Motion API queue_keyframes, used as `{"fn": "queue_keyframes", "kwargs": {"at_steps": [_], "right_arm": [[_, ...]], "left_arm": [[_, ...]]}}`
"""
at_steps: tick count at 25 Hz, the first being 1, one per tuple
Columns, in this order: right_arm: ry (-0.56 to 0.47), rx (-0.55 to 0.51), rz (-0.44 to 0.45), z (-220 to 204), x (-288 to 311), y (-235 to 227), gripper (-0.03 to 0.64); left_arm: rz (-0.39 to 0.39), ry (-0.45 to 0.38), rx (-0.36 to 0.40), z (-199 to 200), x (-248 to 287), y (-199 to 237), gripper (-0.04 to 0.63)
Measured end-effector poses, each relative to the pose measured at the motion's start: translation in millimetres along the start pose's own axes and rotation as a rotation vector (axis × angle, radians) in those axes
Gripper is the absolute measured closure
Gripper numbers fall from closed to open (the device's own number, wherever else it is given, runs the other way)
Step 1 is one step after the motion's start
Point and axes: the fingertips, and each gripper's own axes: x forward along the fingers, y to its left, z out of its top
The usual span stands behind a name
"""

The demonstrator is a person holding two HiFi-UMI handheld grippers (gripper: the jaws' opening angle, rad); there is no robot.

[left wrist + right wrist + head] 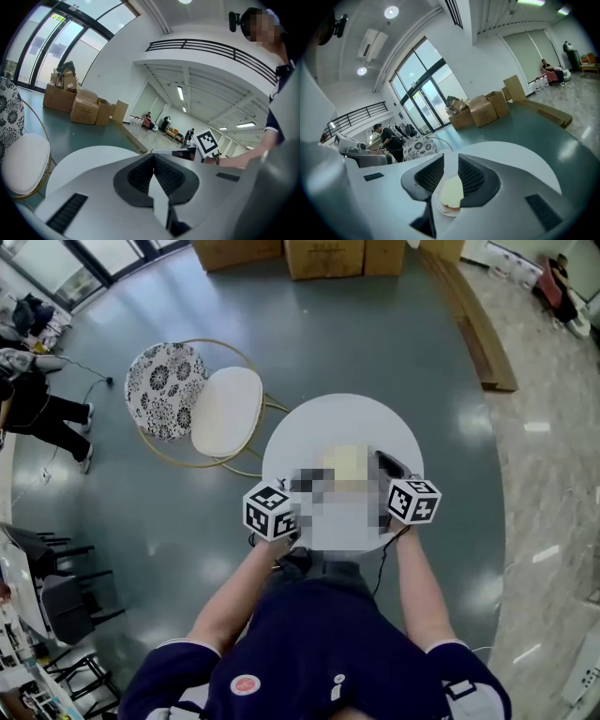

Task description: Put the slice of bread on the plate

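**Bread is on the plate; a stray jaw is the main hazard**

The right gripper (451,160) has its jaws apart with nothing pressed between them. Through the gap, lower down, the slice of bread (452,191) lies on the plate (446,211), clear of both pads. The left gripper (153,161) has its jaws closed together and empty, and it points across the round white table (309,427) toward the right one. In the head view the bread sits near the table's middle, between the two grippers. A mosaic patch hides the near part of the plate.

The placing seems done, so the risk is in any move made close to the plate. If the right gripper dips or swings sideways, a jaw tip could catch the slice's edge and drag it off the plate, or tip the rim. The slice looks soft and light, so a small brush would likely shift it. I cannot tell whether it lies wholly inside the rim, and an overhanging edge would slide more easily. The left gripper, close by, could also bump the plate.
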Motion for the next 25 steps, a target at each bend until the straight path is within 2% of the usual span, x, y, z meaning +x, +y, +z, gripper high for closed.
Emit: {"fn": "queue_keyframes", "kwargs": {"at_steps": [2,4,18,25], "right_arm": [[-0.029,-0.018,-0.006,13,-12,11,0.569],[-0.054,-0.036,-0.012,26,-24,23,0.606],[-0.217,-0.248,0.036,95,-84,112,0.611],[-0.286,-0.34,0.054,123,-100,142,0.611]], "left_arm": [[-0.02,-0.035,0.01,13,0,-7,0.589],[-0.045,-0.069,0.023,27,-2,-16,0.589],[-0.156,-0.181,0.15,99,-28,-75,0.589],[-0.171,-0.22,0.206,122,-39,-90,0.589]]}}
